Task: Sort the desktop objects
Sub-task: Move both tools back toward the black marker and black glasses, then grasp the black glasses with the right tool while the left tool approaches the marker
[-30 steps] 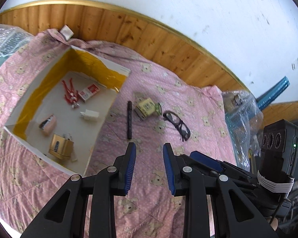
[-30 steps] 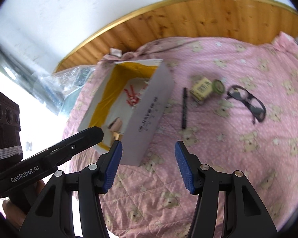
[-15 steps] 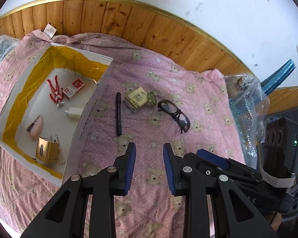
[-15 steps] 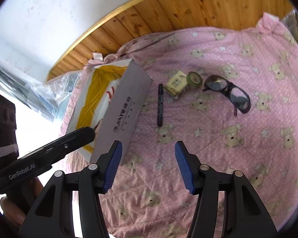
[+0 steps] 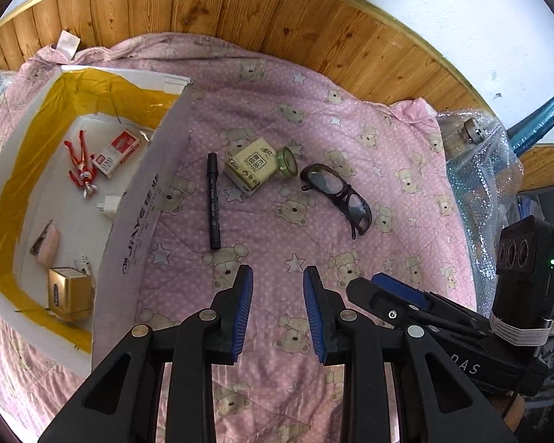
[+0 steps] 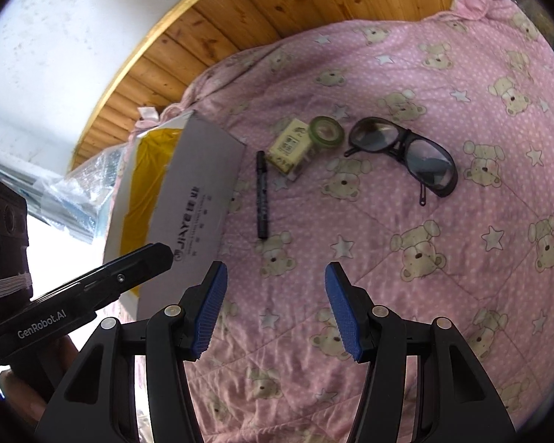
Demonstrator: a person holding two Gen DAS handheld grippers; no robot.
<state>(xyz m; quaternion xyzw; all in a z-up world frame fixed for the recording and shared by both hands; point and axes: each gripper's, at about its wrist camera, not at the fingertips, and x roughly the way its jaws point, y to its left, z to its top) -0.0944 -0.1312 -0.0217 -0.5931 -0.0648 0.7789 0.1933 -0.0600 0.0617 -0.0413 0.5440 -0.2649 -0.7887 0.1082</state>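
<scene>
In box (image 5: 149, 199) at 9 o'clock: several items already sorted. Pen (image 5: 213, 201), small carton (image 5: 248, 166), tape roll (image 5: 289, 161), glasses (image 5: 336, 193) left on quilt (image 5: 351, 129). Left tongs (image 5: 278, 308), right tongs (image 6: 275, 306) both apart, empty.

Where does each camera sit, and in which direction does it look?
Left wrist: on the left gripper, looking forward and down over the pink quilt and into the open box; the right gripper shows at right.
Right wrist: on the right gripper, facing the quilt; the left gripper and a hand show at left.
Shared: marker, glasses, small carton.
</scene>
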